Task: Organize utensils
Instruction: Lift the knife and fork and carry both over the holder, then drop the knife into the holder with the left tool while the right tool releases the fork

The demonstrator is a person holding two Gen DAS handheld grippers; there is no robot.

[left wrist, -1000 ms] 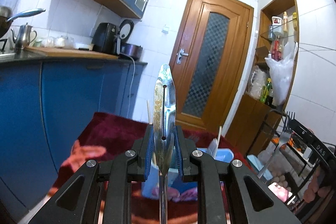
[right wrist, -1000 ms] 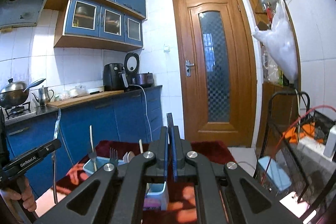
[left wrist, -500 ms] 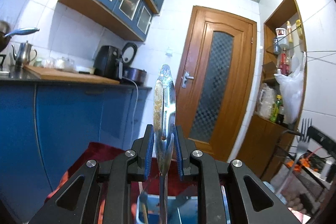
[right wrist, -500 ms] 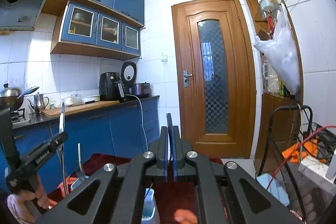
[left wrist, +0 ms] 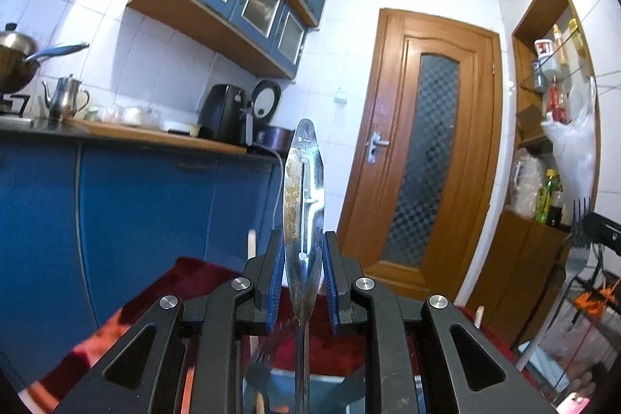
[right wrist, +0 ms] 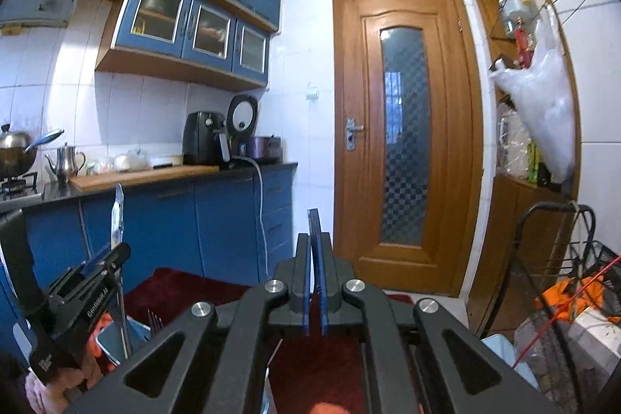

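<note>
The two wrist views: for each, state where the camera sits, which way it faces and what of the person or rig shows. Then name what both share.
Left wrist: on the left gripper, looking level along its fingers at the door; the upright metal utensil is gripped.
Right wrist: on the right gripper, facing the same door; the left gripper and a hand show at lower left.
Shared: door, blue cabinets, utensil.

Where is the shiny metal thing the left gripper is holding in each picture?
Left wrist view: the metal utensil stands upright at centre, clamped in the left gripper.
Right wrist view: it is at the lower left, rising above the left gripper.
Shared landmark: the wooden door.
</note>
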